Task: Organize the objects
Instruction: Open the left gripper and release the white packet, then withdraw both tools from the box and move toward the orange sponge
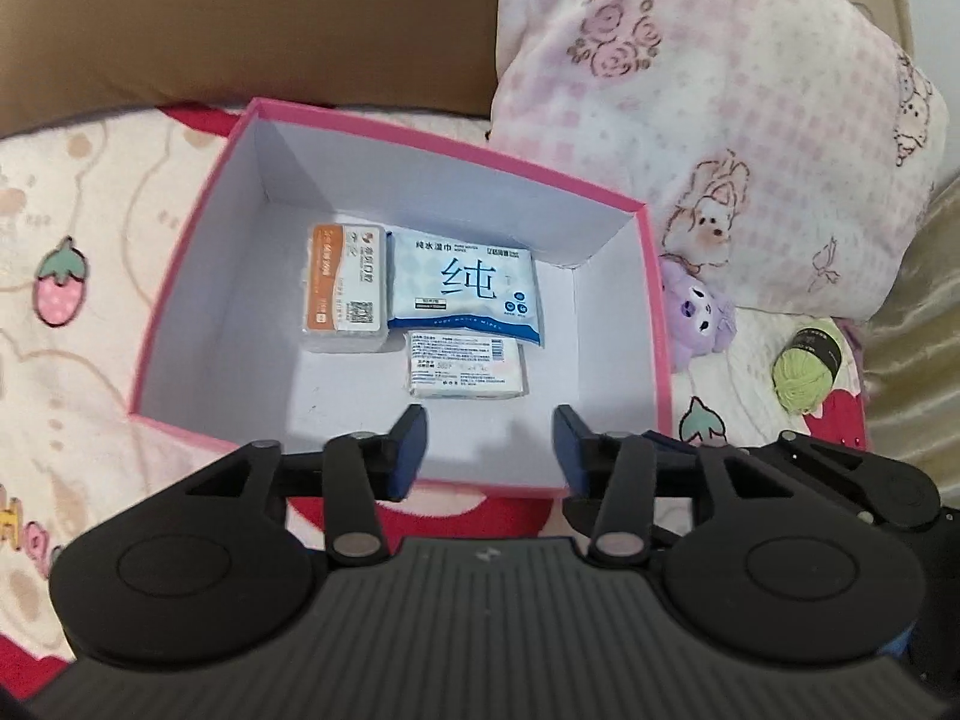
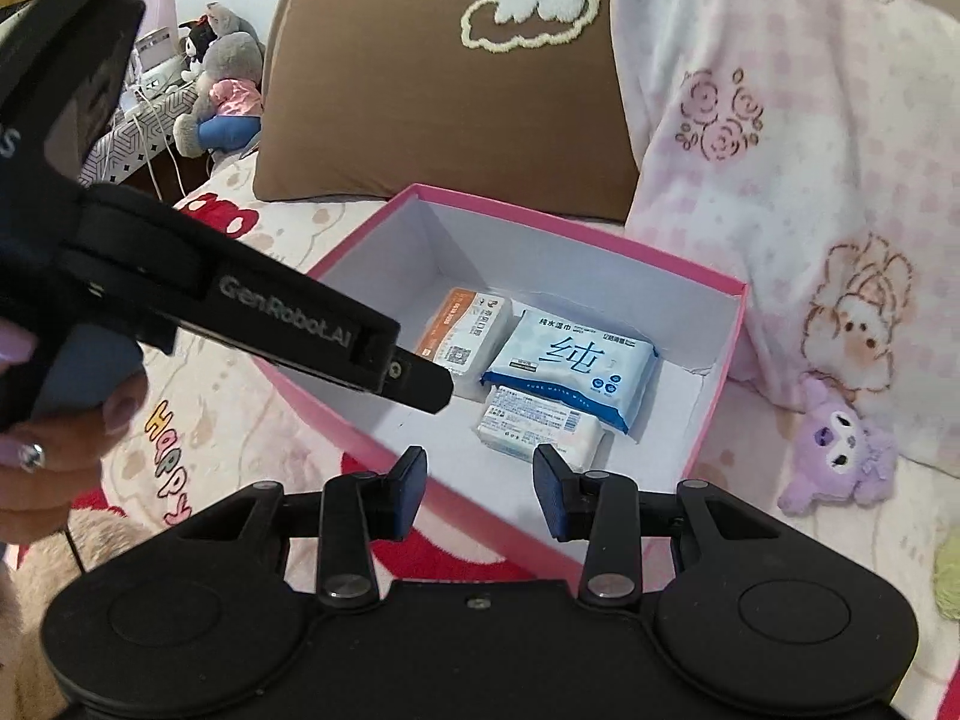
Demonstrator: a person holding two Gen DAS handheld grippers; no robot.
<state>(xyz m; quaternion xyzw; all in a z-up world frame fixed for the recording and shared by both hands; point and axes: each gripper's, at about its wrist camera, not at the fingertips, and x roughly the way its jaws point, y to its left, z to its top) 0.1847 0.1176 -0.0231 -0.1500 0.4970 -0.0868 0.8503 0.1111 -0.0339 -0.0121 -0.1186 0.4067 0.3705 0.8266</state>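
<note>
— Where can I get through?
— The pink box is open on top; its near floor and left half lie bare.
— What blocks me?
— Three packets in the middle, the blanket against the right wall.

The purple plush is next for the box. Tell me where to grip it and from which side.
Grip the purple plush across its round head, coming from above and from the open bedsheet side. It lies between the pink box and the pink blanket, so a level approach from either looks blocked. The soft head should squash between the right gripper fingers, which stand open and empty.
</note>
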